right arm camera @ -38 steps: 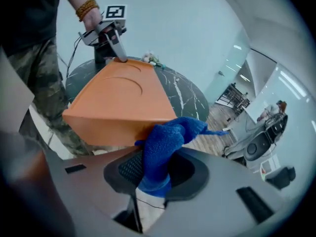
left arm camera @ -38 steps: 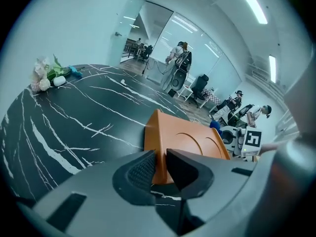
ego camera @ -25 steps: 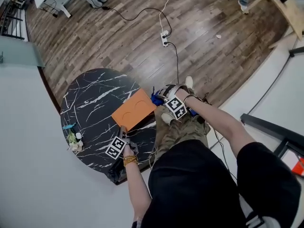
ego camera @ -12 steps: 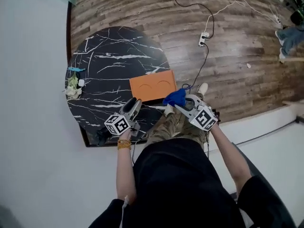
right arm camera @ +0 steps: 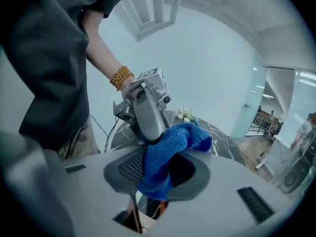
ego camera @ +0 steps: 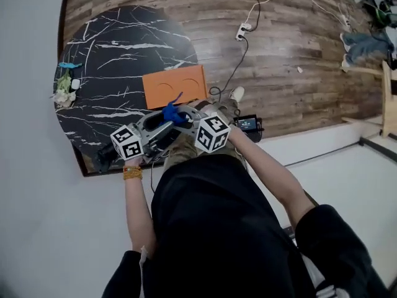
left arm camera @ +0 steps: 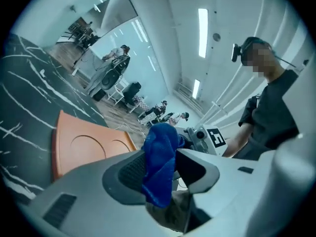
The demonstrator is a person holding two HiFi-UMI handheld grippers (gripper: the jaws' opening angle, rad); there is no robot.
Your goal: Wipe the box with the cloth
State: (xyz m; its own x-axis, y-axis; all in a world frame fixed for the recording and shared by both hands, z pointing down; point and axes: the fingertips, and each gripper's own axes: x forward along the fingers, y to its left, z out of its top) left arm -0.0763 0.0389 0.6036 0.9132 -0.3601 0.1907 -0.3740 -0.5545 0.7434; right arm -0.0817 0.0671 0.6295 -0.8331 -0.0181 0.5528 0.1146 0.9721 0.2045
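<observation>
Blue cloth point(ego camera: 172, 113) hangs in the air where the two claws meet, as the head view shows. The left claw point(ego camera: 166, 125) and the right claw point(ego camera: 182, 114) point at each other over the near edge of the black table point(ego camera: 111, 48). The orange box point(ego camera: 175, 85) lies flat on the table, close to the edge by the wood floor point(ego camera: 291, 48), just past the cloth. Some small things point(ego camera: 63, 92) sit at the table's left edge.

In the left gripper view, the left claw is wide. Its jaws have just been opening. The cloth point(left arm camera: 160, 162) hangs between them, and one pad stands clear of it. The box point(left arm camera: 84, 144) shows behind, with two round dents in its top.

In the right gripper view, the right claw is narrow and pinches the cloth point(right arm camera: 165, 157). The left claw's tip reaches the cloth from the other side. A bead band point(right arm camera: 121, 77) is on the wrist behind it.
</observation>
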